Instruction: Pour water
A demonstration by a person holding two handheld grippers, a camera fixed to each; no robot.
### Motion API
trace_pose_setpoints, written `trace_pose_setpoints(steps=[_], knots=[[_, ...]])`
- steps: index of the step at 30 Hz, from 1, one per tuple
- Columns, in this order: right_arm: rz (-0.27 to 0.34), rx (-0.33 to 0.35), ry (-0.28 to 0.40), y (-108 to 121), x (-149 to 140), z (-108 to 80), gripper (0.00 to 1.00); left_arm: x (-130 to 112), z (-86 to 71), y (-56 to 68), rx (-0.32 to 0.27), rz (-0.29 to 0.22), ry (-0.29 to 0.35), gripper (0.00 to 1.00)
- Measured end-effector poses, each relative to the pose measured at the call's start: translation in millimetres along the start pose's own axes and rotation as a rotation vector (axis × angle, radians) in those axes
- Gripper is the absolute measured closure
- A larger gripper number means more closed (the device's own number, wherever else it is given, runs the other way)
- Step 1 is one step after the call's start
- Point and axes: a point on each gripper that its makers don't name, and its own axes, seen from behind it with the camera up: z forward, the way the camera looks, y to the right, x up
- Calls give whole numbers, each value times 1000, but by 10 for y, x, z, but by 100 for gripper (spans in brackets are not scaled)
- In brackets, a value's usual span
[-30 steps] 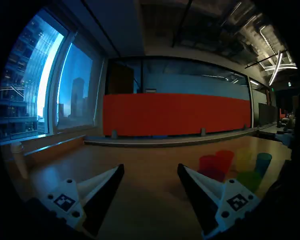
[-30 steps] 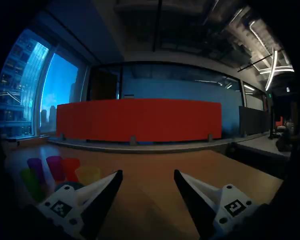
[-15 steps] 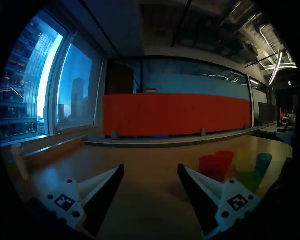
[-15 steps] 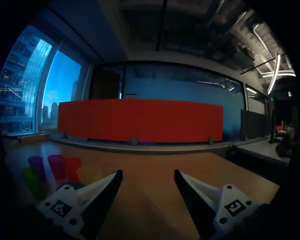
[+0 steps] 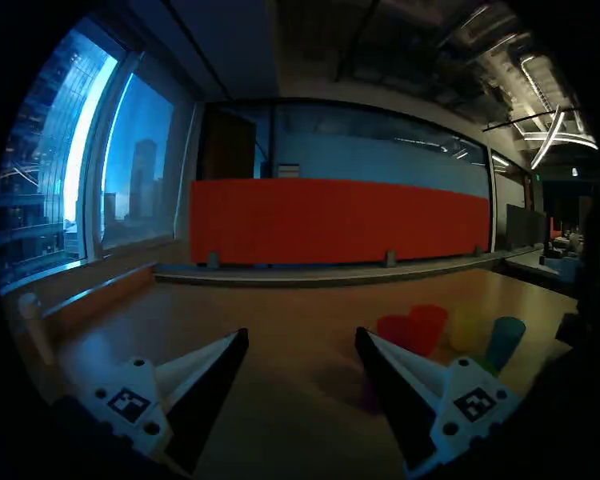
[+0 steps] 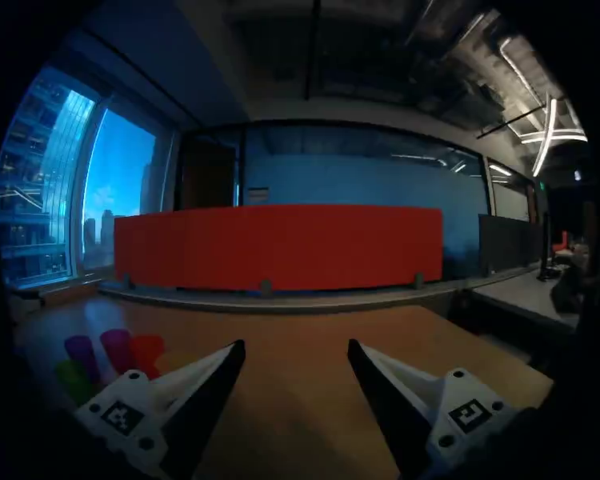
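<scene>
Several coloured plastic cups stand in a cluster on the wooden table. In the left gripper view a red cup (image 5: 426, 326), a yellow cup (image 5: 466, 330) and a teal cup (image 5: 505, 342) rise just behind the right finger of my left gripper (image 5: 302, 352), which is open and holds nothing. In the right gripper view two purple cups (image 6: 118, 348), a red cup (image 6: 147, 352) and a green cup (image 6: 74, 381) stand at lower left, beside the left finger of my right gripper (image 6: 296, 360), also open and empty.
A red partition (image 5: 340, 220) runs along the table's far edge (image 6: 300, 300). Tall windows (image 5: 68, 176) line the left side above a low wooden ledge. A small pale object (image 5: 33, 328) stands at the table's left rim. Bare tabletop (image 6: 316, 376) lies ahead of both grippers.
Both views have shifted: the cups sit lower and nearer the fingers in each, and the left gripper view has swung so the partition moved left. Both grippers stay open.
</scene>
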Motion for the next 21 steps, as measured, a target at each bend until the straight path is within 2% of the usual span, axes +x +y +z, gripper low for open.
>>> trace_pose_setpoints(steps=[5,9,21], knots=[[14,-9,-6,74,82,-38,1,73,-14,44,-19,2,-9,1],[14,-6,-11,78,155,-52,1,170,-24,30,-20,2,-5,1],[12,-1,-8,59,408,-104,1,519,-61,-139,33,5,22,1]])
